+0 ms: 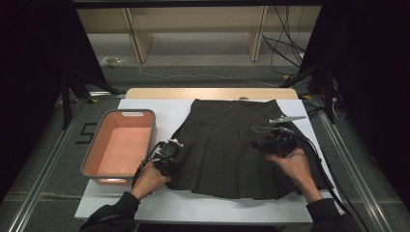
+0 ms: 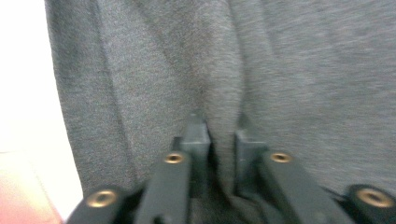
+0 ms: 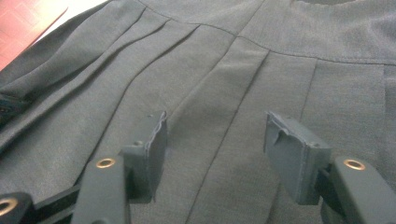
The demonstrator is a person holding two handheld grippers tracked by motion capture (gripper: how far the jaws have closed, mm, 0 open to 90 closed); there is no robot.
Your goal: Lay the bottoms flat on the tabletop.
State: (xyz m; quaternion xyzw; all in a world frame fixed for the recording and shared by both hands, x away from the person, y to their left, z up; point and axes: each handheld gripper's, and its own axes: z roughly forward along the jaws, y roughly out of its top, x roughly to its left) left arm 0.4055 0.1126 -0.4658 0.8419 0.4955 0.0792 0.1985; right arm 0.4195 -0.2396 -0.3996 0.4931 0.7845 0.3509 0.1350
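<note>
Two tongs are at work on one dark pleated skirt (image 1: 232,150), which lies flat on the white surface (image 1: 159,113), with its waist far from the person and its hem near. An orange bin (image 1: 118,145) sits just beside the skirt, on the left.

The left tongs (image 1: 170,153) are at the skirt's left edge. In the left gripper view the jaws are narrow and pinch a small fold of the cloth (image 2: 224,140) between them.

The right tongs (image 1: 276,141) hover over the right half of the skirt. In the right gripper view their jaws stand wide apart with nothing between them.

It looks like the folding step is starting. One side is gripped; the other is not yet. Next, the right tongs likely need to go down and pinch the cloth too, so both sides can lift together.
</note>
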